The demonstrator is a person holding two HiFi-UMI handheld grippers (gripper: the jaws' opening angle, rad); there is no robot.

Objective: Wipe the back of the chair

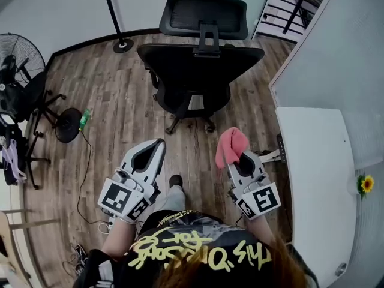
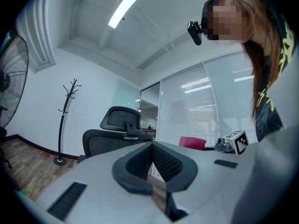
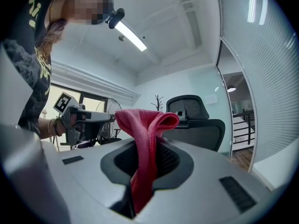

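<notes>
Wood floor point(image 1: 114, 101) carries the black chair point(image 1: 201, 71), its back facing both grippers, well apart from them. Right gripper point(image 1: 239, 161) pinches a red cloth point(image 1: 231, 144); left gripper point(image 1: 155, 147) is closed on nothing.

Matt black mesh covers the chair point(image 1: 201, 71) back. The cloth point(image 1: 230, 144) is pink, soft-napped fabric. The floor point(image 1: 114, 107) is wood-grain planks, low sheen.
</notes>
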